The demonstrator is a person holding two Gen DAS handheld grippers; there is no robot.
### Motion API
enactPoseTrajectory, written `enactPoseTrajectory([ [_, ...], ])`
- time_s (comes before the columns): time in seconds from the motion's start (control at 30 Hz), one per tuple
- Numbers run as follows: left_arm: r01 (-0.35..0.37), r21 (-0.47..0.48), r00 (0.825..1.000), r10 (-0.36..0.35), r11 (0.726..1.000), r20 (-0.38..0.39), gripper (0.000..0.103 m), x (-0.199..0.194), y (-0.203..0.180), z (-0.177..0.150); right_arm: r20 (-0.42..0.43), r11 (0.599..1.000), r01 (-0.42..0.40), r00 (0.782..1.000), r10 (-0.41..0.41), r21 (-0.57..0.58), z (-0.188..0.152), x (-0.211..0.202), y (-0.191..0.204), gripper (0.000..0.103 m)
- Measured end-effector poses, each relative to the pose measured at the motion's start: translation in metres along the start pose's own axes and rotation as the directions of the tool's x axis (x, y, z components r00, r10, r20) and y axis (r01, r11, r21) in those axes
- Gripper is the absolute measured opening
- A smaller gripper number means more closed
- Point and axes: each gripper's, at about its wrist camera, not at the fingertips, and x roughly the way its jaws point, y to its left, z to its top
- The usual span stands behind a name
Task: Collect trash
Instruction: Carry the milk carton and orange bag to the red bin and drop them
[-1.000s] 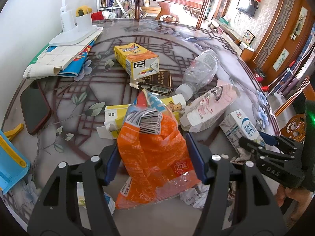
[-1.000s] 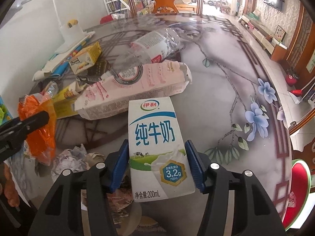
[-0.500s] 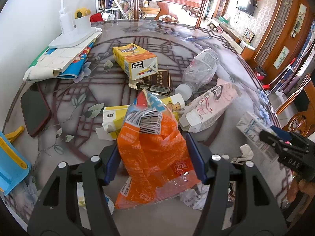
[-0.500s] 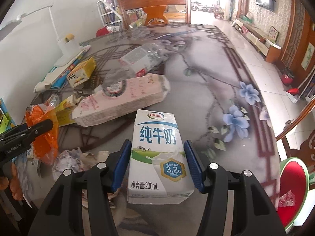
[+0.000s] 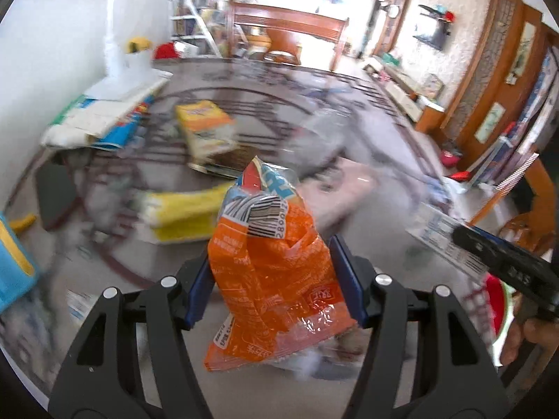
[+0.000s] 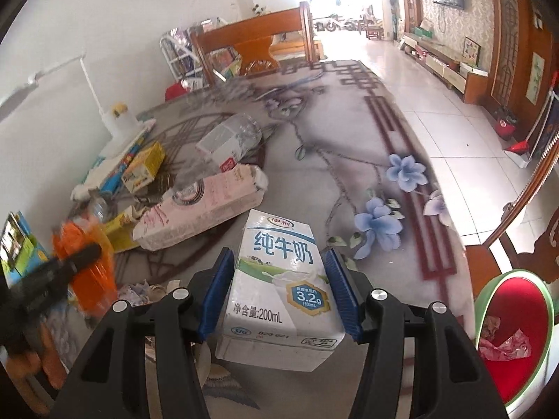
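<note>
My left gripper (image 5: 276, 276) is shut on a crumpled orange snack bag (image 5: 269, 265), held above the patterned table (image 5: 335, 111). The right gripper (image 6: 279, 286) is shut on a small white and blue milk carton (image 6: 279, 279), lifted clear of the table (image 6: 349, 132). In the left wrist view the right gripper (image 5: 510, 262) and its carton (image 5: 440, 234) pass at the right edge. The left gripper with the orange bag (image 6: 87, 262) shows at the left of the right wrist view. A red bin (image 6: 513, 331) with a green rim holds scraps of trash at the lower right.
Still lying on the table are a pink carton (image 6: 206, 209), a clear plastic bottle (image 6: 230, 139), a yellow box (image 6: 145, 166) and a yellow carton (image 5: 181, 213), plus crumpled paper (image 6: 139, 289). Books and a white lamp base (image 6: 118, 122) sit by the wall. A wooden chair (image 6: 258, 42) stands behind.
Both grippers have risen and swung right with their loads. The milk carton is off the table and the red bin has come into the right wrist view. The left view is blurred.
</note>
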Motion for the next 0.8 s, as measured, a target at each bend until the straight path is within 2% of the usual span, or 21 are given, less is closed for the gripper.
enactPoseTrajectory([
  [0.17,0.034,0.079,0.999,-0.035,0.996,0.011,0.059,-0.007,-0.046,-0.002,0.031,0.997,-0.002,1.0,0.0,0.074,0.002,-0.018,-0.031,0.051],
  [0.43,0.113,0.132,0.993,-0.118,0.985,0.029,0.059,-0.017,-0.105,-0.001,0.074,0.986,-0.01,0.997,-0.002,0.164,-0.001,-0.043,-0.07,0.049],
  [0.57,0.136,0.184,0.989,-0.143,0.973,0.028,0.059,-0.017,-0.132,-0.006,0.05,0.986,0.024,0.998,-0.033,0.165,-0.004,-0.048,-0.084,0.049],
  [0.63,0.137,0.189,0.989,-0.144,0.972,0.023,0.059,-0.016,-0.138,-0.01,0.035,0.981,0.004,0.999,-0.01,0.193,-0.008,-0.046,-0.093,0.049],
  [0.7,0.142,0.183,0.989,-0.146,0.973,0.007,0.059,-0.013,-0.141,-0.014,0.039,0.973,-0.052,0.998,0.044,0.226,-0.01,-0.048,-0.1,0.048],
  [0.77,0.151,0.18,0.989,-0.15,0.972,-0.02,0.059,-0.008,-0.145,-0.017,0.058,0.973,-0.046,0.998,0.034,0.224,-0.01,-0.054,-0.102,0.023],
  [0.8,0.159,0.18,0.987,-0.156,0.971,-0.035,0.059,-0.007,-0.147,-0.02,0.063,0.975,-0.035,0.998,0.021,0.221,-0.009,-0.058,-0.104,0.019],
])
